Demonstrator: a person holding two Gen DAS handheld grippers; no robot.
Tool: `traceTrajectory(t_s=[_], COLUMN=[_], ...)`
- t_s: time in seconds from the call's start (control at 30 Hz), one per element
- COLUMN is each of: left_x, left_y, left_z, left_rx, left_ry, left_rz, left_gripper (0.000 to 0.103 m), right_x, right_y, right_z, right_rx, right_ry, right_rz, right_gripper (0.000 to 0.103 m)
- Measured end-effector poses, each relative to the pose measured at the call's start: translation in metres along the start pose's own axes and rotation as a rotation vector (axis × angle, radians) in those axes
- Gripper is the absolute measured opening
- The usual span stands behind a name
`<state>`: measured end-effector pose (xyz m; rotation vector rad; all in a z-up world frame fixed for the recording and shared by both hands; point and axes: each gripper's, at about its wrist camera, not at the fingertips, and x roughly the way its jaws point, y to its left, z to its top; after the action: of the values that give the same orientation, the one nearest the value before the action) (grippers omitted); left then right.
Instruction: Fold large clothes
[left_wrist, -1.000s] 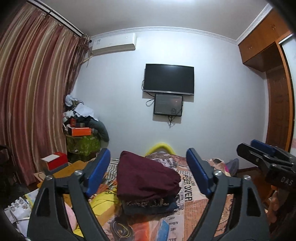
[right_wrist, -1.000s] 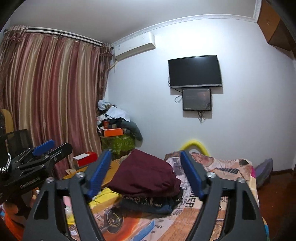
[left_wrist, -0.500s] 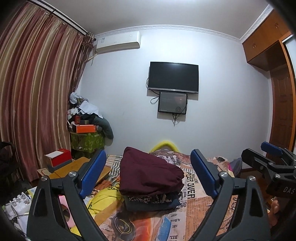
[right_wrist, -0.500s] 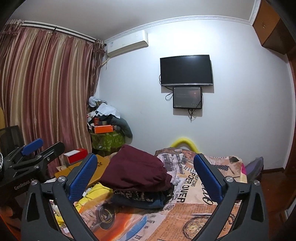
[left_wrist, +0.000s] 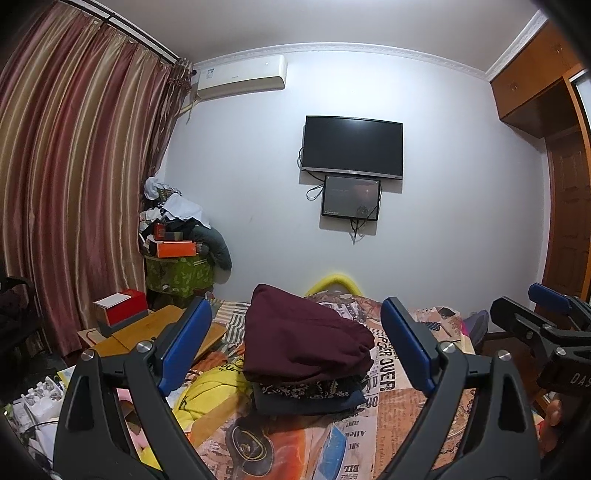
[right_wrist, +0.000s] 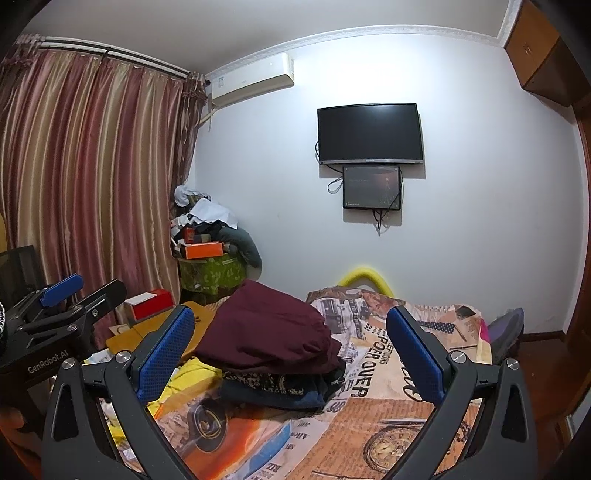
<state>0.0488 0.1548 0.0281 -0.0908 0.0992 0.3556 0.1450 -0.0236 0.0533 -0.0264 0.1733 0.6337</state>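
Observation:
A folded maroon garment (left_wrist: 303, 339) tops a stack of folded clothes, over a patterned piece (left_wrist: 306, 387) and a dark blue one (left_wrist: 306, 404), on the bed's newspaper-print sheet (left_wrist: 384, 417). The stack also shows in the right wrist view (right_wrist: 269, 336). A crumpled yellow garment (left_wrist: 207, 395) lies left of the stack. My left gripper (left_wrist: 295, 347) is open and empty, held above the bed in front of the stack. My right gripper (right_wrist: 290, 352) is open and empty, also short of the stack. Each gripper shows at the edge of the other's view (left_wrist: 543, 325) (right_wrist: 62, 314).
A wooden board (left_wrist: 155, 336) with a red box (left_wrist: 122, 310) lies left of the bed. A green box piled with clutter (left_wrist: 177, 266) stands in the corner by the curtains (left_wrist: 74, 184). A TV (left_wrist: 352, 147) hangs on the far wall. A wardrobe (left_wrist: 569, 206) stands right.
Both grippers have pulled back and risen a little from the stack, and the right gripper's jaws have opened wider. The stack has not moved.

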Motion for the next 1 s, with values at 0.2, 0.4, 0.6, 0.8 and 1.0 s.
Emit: traceTrajectory(t_s=[0.2,0.4,0.6,0.8,1.0], left_x=[0.004,0.004,0.007,0.011,0.013], left_y=[0.000,-0.001,-0.004,-0.005,-0.001], left_z=[-0.003,-0.004,-0.007,-0.007,-0.006], left_rx=[0.001,0.009,0.020,0.015,-0.015], left_ry=[0.007,0.008,0.010,0.019,0.027], left_rz=[0.004,0.003,-0.009,-0.026,-0.036], left_gripper=[0.093,0.093,0.093,0.093,0.093], right_x=[0.000,-0.002,-0.001,-0.001,-0.002], right_y=[-0.001,-0.002,-0.003,-0.005,-0.007], right_z=[-0.002,-0.002,-0.002,-0.001,-0.002], right_rx=[0.002,0.009,0.017,0.022,0.026], right_ry=[0.008,0.007,0.012,0.010,0.006], right_rz=[-0.002,-0.002,-0.005,-0.007,-0.015], right_gripper=[0.103,0.103,0.103,0.103,0.103])
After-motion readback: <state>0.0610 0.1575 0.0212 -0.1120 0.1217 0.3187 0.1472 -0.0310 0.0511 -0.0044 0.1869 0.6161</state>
